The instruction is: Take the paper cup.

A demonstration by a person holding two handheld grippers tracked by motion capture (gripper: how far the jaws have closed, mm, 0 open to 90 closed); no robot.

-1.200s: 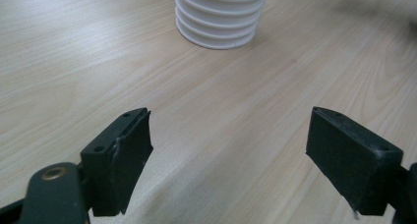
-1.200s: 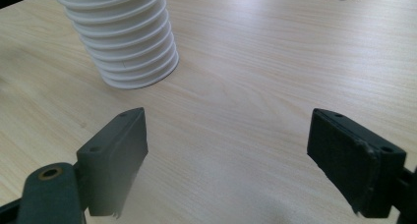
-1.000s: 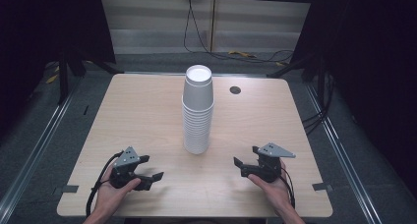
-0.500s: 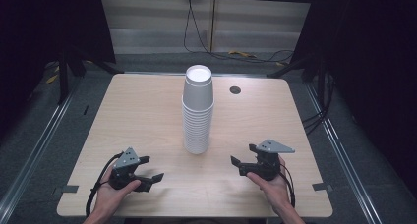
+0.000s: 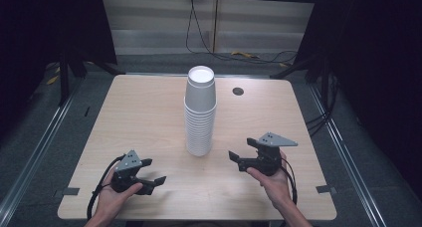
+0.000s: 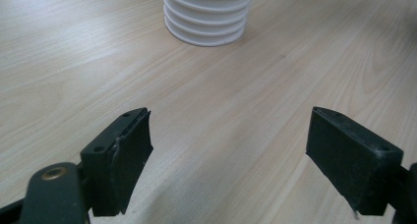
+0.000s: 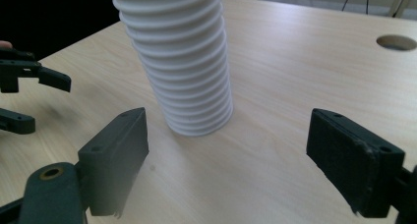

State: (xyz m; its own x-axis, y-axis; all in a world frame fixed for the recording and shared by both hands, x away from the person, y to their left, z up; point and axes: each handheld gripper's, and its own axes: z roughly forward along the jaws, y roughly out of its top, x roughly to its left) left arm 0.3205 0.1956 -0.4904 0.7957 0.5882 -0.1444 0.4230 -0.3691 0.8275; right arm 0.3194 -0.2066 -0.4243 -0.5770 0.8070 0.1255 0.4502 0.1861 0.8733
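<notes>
Pale wooden table (image 5: 149, 117), dark surrounds. Your right gripper (image 5: 245, 155) has lifted slightly and crept toward the cup stack (image 5: 200, 112), jaws spread wide, empty; stack ahead, slightly left of its jaws. Left gripper (image 5: 152, 174) unmoved, wide open, empty. Likely the approach beginning.

Left hand-held gripper (image 5: 152, 173) low, jaws spread; right hand-held gripper (image 5: 241, 151) raised, jaws spread.

Table: I see a pale wood-grain rectangular tabletop (image 5: 149, 117), smooth with soft sheen.
Cups: tall stack of white ribbed paper cups (image 5: 200, 112), matt.
Jaws: my grippers' black plastic, matt, scuffed edges.
</notes>
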